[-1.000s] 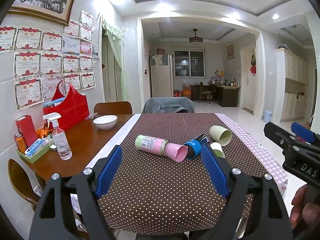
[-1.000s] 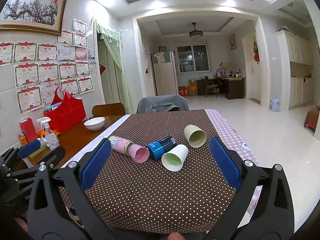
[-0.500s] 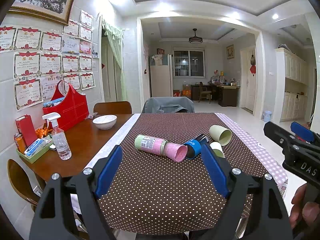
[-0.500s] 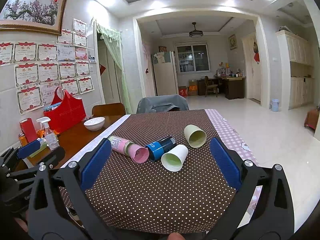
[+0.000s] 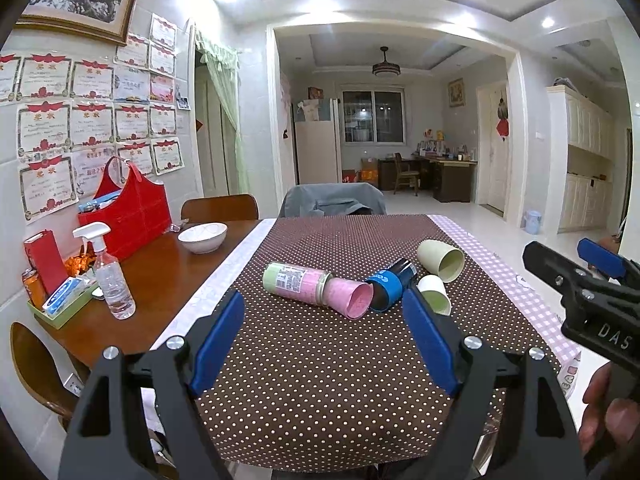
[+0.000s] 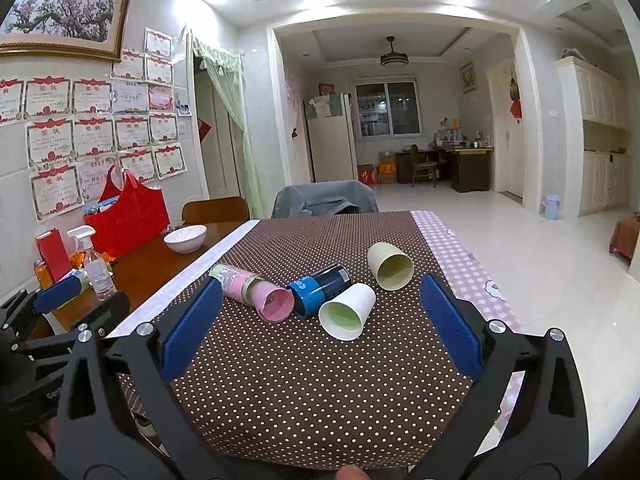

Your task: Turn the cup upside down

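Note:
Several cups lie on their sides on the brown dotted tablecloth (image 6: pixel 304 380): a pink cup with a green base (image 6: pixel 256 294), a blue cup (image 6: pixel 320 288), a white paper cup (image 6: pixel 348 312) and a pale green cup (image 6: pixel 390 266). In the left wrist view they show as pink (image 5: pixel 316 288), blue (image 5: pixel 390 286), white (image 5: pixel 434 294) and pale green (image 5: pixel 440 260). My left gripper (image 5: pixel 324 344) is open and empty, short of the cups. My right gripper (image 6: pixel 320 324) is open and empty, with the white cup between its fingertips in the image but farther away.
On the bare wood at the left stand a white bowl (image 5: pixel 202 236), a spray bottle (image 5: pixel 110 276), a red bag (image 5: pixel 126 216) and a green tray with small items (image 5: pixel 60 304). Chairs stand at the table's far end (image 5: pixel 332 200) and at its left (image 5: pixel 30 364).

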Tool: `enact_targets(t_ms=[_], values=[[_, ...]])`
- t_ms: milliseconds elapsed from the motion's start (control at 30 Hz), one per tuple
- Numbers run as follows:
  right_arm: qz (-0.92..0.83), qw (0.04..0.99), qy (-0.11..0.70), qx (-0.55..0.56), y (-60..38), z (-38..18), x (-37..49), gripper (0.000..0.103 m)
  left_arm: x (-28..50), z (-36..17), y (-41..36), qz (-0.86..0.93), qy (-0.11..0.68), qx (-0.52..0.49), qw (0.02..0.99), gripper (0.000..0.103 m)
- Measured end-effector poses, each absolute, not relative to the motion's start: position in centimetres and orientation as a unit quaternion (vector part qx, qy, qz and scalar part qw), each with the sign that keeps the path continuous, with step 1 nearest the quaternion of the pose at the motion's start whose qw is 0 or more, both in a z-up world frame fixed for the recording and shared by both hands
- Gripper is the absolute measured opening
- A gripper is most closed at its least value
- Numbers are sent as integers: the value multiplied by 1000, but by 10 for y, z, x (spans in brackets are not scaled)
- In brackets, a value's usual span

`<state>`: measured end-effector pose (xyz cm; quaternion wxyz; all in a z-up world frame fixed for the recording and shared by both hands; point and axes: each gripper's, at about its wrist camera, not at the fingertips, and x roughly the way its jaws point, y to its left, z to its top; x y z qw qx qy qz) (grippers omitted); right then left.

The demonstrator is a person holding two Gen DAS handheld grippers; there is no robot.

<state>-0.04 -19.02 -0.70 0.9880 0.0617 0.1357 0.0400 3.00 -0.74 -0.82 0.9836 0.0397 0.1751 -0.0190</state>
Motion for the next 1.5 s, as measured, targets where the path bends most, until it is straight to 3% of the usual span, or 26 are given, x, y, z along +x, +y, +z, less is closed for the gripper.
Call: enact_targets(t_ms=[767,1500], values=[[39,973,215,70,-235,-35,119,97,159,-29,-44,-61,249,112,960,80],[11,940,314,134,-284,-85,221,97,326,-96,-110,-171,413,229,865,80]])
